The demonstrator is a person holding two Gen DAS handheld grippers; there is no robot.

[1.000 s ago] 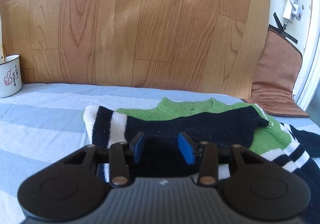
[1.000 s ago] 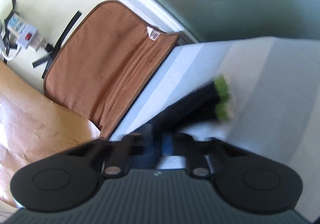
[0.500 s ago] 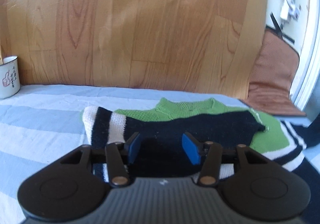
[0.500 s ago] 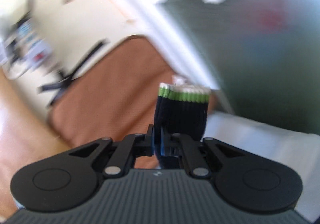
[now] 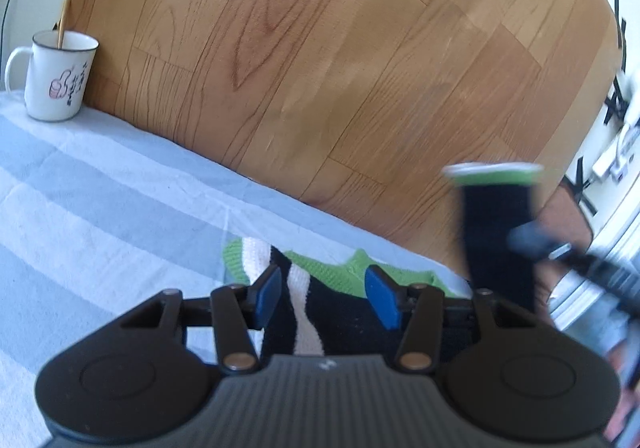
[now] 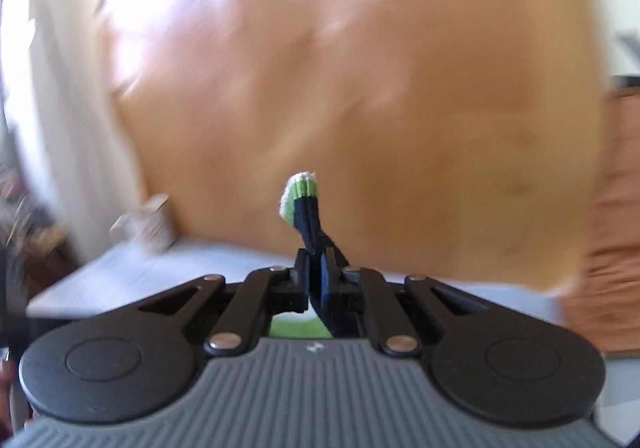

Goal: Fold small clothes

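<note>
A small knitted sweater (image 5: pixel 340 272), green with black and white stripes, lies on the striped blue and white cloth (image 5: pixel 100 207). My left gripper (image 5: pixel 326 298) hovers low over its near edge. The blue pads (image 5: pixel 268 294) stand apart and press on nothing. On the right of this view one black sleeve (image 5: pixel 496 244) with a green and white cuff is lifted upright, and the blurred right gripper (image 5: pixel 532 240) holds it. In the right wrist view my right gripper (image 6: pixel 316 268) is shut on that sleeve, and the cuff (image 6: pixel 302 195) sticks up past the fingertips.
A white enamel mug (image 5: pixel 58 75) with a stick in it stands at the back left by the wood-grain panel (image 5: pixel 320 67). A brown cushion (image 5: pixel 568 207) and a power strip (image 5: pixel 616 159) are at the far right. The right wrist view is heavily blurred.
The right gripper has swung the sleeve up off the cloth and across toward the wooden panel. The left gripper has rolled and shifted left, and its pads stand a little wider than a second ago.
</note>
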